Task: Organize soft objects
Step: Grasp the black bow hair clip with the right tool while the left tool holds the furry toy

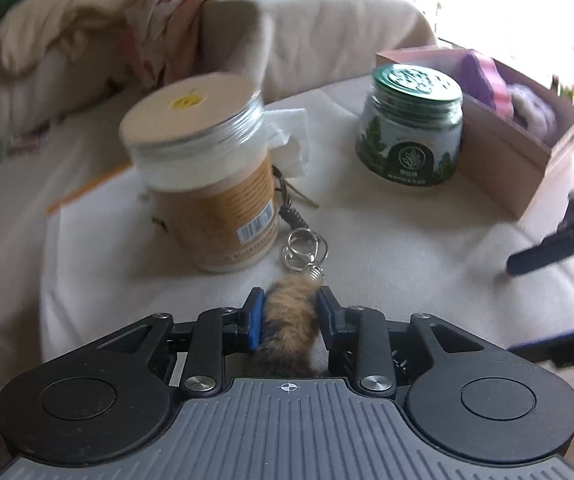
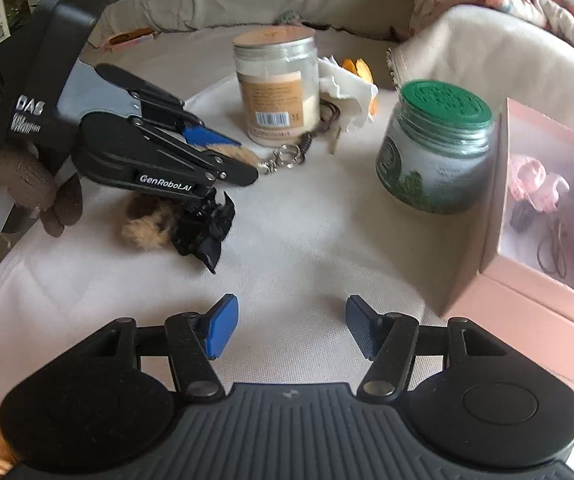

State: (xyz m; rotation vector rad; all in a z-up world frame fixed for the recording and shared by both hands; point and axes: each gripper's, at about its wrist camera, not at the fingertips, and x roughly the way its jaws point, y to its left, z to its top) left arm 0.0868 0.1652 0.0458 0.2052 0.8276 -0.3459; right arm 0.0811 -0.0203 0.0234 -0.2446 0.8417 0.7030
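While a few soft things lie in our pink box [image 2: 527,312], the furry keychain [image 1: 291,320] sits between our left gripper [image 1: 291,312] fingers, parted; right gripper [image 2: 291,328] gapes empty.

tail keychain [image 1: 291,320] before jar [image 1: 203,176], box [image 1: 527,168] right

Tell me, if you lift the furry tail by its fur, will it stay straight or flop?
The furry tail would probably flop: it looks soft and already curves between the left hand-held gripper pads. It likely weighs little, being mostly fluff. The metal ring at its tip would probably dangle and swing.
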